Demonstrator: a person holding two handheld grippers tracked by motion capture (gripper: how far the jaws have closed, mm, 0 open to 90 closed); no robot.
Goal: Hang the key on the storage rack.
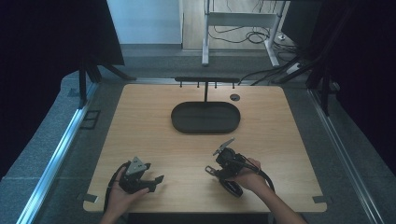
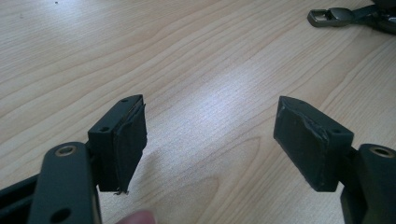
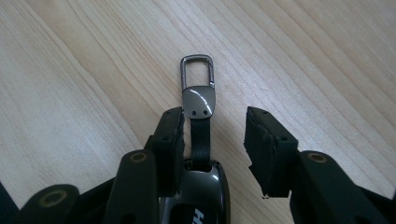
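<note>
1. The key fob (image 3: 198, 196) lies flat on the tabletop (image 1: 140, 121) near its front right corner, between the right gripper (image 3: 212, 140)'s open jaws; glossy and hard, it looks slippery, small and light.
2. Its strap and metal clasp (image 3: 198, 86) are limp (poor handles); the stiff body's sides are likely the better hold.
3. The left gripper (image 2: 210, 140), near the front left, holds its jaws wide over bare wood.
4. A dark oval tray (image 1: 205, 117) with a hook rack sits toward the far edge.
</note>
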